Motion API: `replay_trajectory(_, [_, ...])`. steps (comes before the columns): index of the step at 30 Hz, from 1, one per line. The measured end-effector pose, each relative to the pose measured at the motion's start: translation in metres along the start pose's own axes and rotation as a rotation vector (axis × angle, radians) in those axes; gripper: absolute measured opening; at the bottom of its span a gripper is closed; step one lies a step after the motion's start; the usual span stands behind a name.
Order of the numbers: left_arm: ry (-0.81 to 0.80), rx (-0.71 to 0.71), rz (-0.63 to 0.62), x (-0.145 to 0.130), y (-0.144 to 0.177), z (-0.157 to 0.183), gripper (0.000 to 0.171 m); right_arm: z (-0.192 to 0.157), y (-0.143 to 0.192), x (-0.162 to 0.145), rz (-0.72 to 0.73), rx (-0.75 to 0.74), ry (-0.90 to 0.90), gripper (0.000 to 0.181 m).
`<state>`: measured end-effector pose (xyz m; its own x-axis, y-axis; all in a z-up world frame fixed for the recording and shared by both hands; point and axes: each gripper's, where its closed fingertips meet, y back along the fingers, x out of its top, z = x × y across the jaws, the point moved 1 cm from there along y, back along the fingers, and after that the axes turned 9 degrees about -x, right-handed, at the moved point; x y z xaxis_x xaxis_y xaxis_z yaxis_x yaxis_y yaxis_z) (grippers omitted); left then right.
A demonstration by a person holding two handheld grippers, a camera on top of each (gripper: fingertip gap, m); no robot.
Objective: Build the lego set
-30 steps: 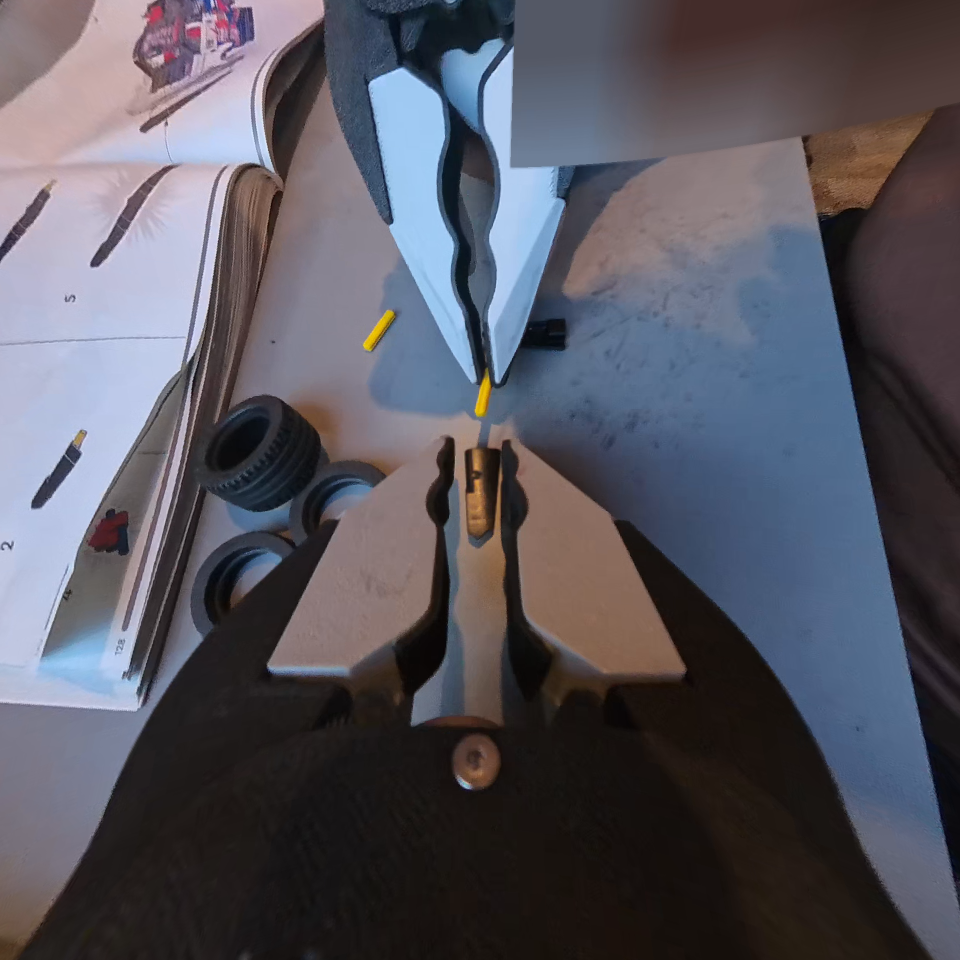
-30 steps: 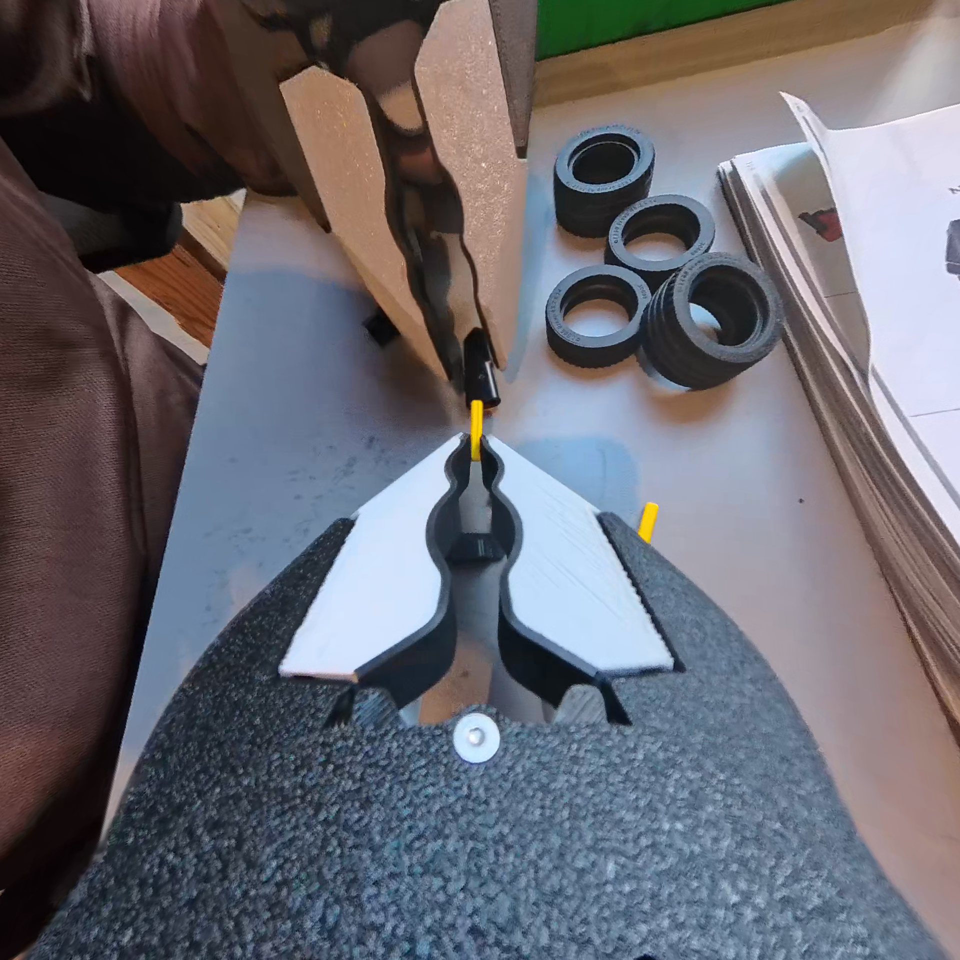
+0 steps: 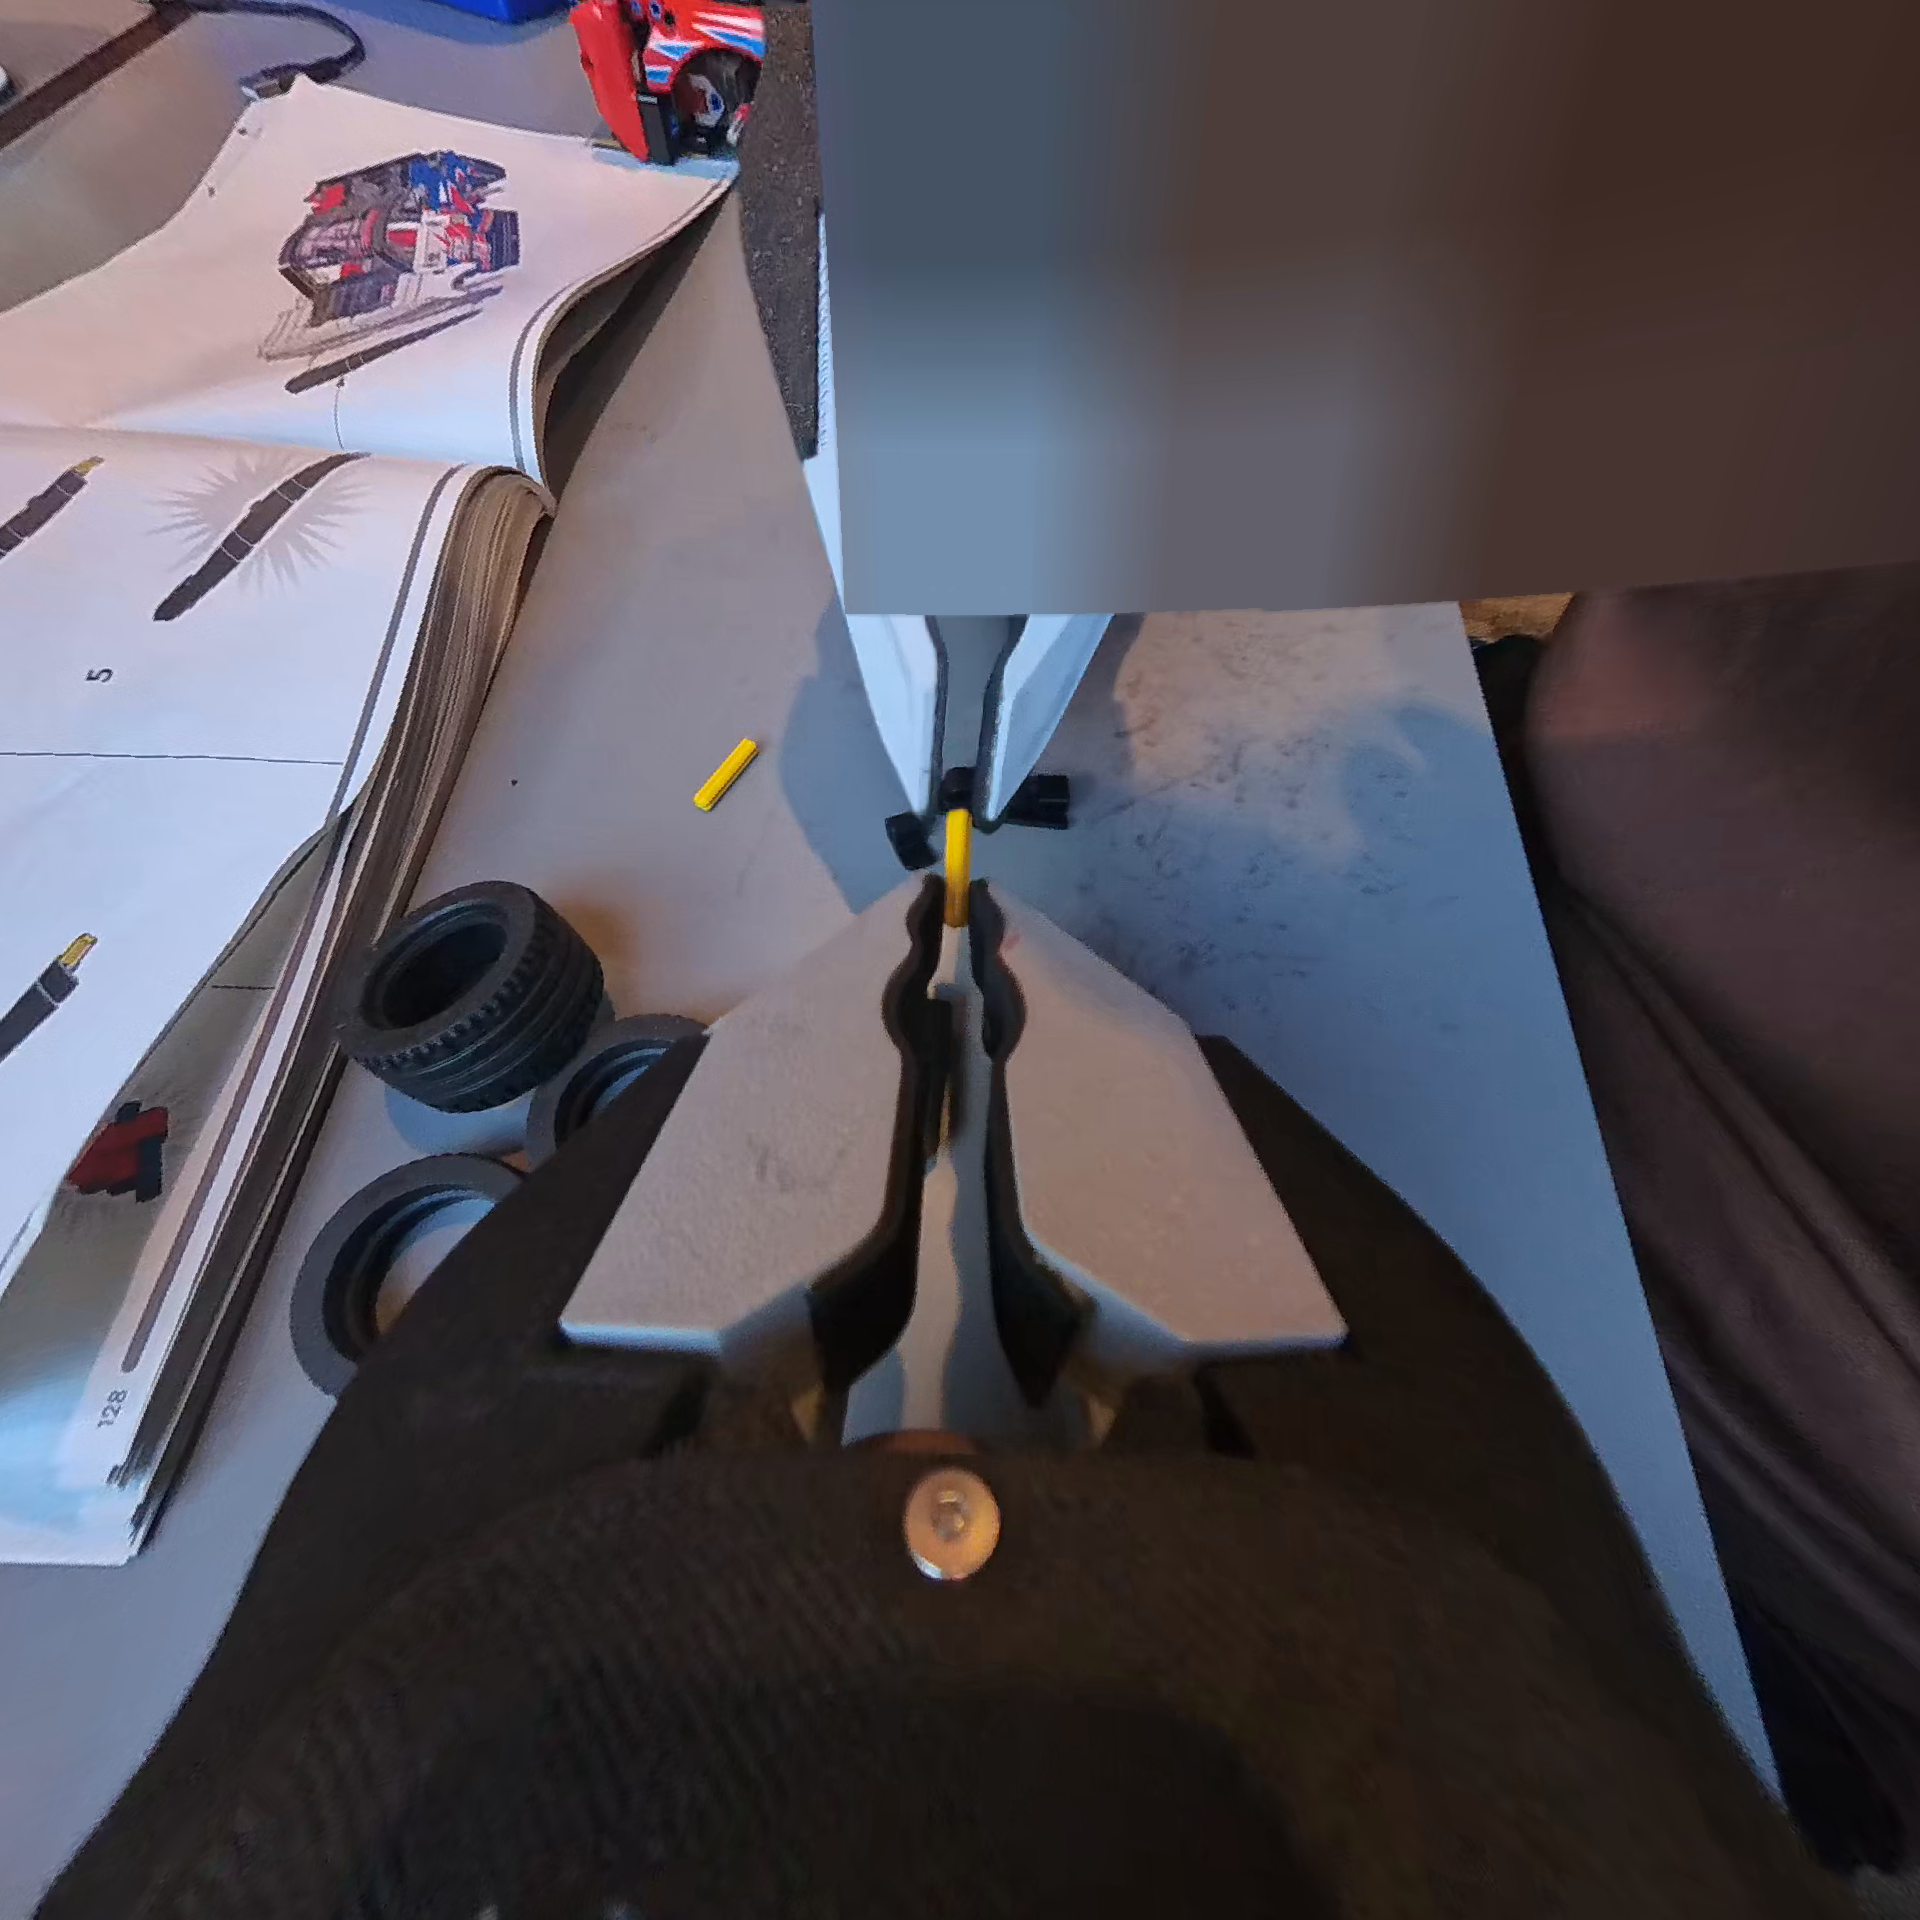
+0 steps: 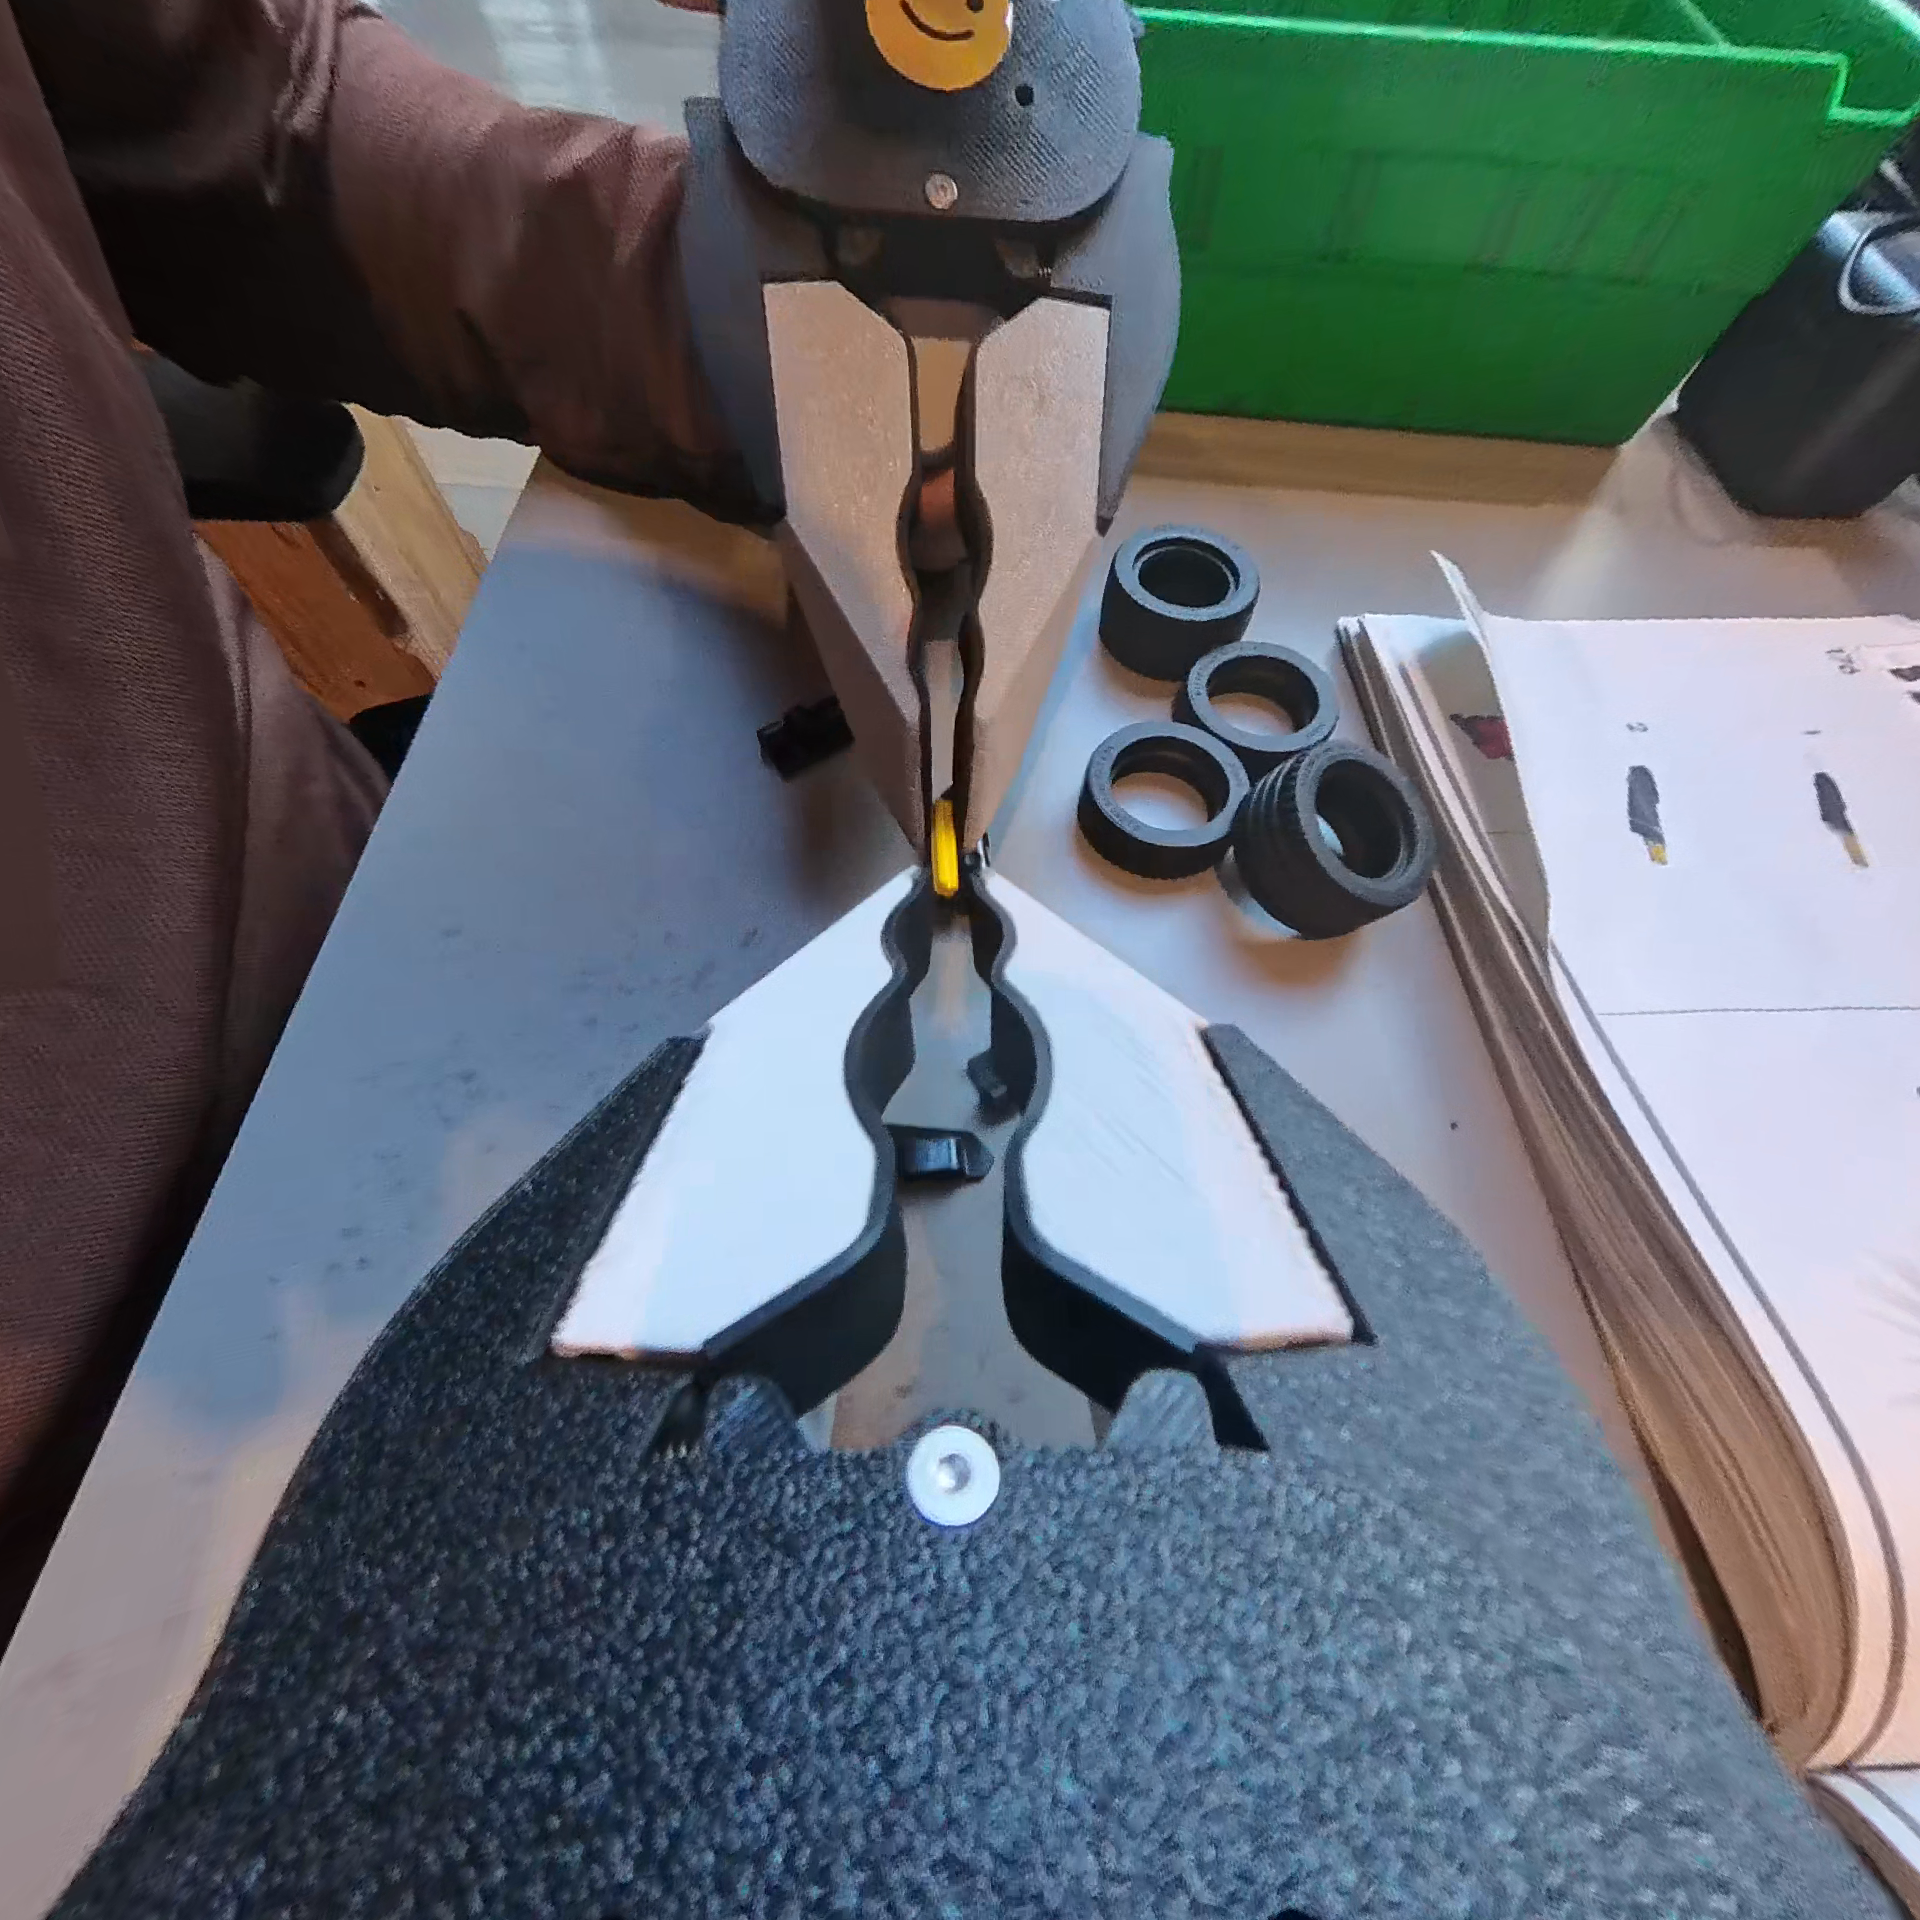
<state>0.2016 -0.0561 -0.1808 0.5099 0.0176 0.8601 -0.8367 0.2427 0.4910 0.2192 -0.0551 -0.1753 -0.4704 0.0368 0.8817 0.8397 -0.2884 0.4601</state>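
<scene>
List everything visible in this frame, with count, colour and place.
short yellow plastic axle pin: one, yellow, between both tool tips.
loose yellow pin: one, yellow, on the table near the booklet.
black rubber tyres: four, black, clustered beside the booklet.
small black connector pieces: at least two, black, on the table near the right tool.
open instruction booklet: one, white.
green plastic bin: one, far edge.
red-and-blue model section: one, beyond the booklet.
grey table: one.
left tool: shut on the pin.
right tool: shut on the pin.
</scene>
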Motion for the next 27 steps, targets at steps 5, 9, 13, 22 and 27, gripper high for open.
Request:
replay_trajectory(5, [0.027, -0.025, 0.029, 0.003, 0.000, 0.002, 0.002, -0.002, 0.000, 0.001, 0.006, -0.009, 0.028, 0.003])
replay_trajectory(9, [0.053, -0.043, 0.041, 0.004, 0.000, 0.003, 0.002, -0.002, 0.000, 0.002, 0.012, -0.019, 0.038, 0.003])
replay_trajectory(13, [0.088, -0.058, 0.046, 0.003, 0.000, 0.002, 0.002, -0.003, -0.002, 0.000, -0.009, -0.020, 0.026, 0.003])
replay_trajectory(22, [0.067, 0.054, -0.179, -0.035, 0.003, -0.013, 0.027, 0.007, -0.013, -0.025, -0.173, -0.026, -0.112, 0.002])
replay_trajectory(27, [0.047, 0.036, -0.228, -0.041, -0.002, -0.009, 0.019, 0.004, -0.018, -0.032, -0.231, -0.027, -0.106, 0.002])
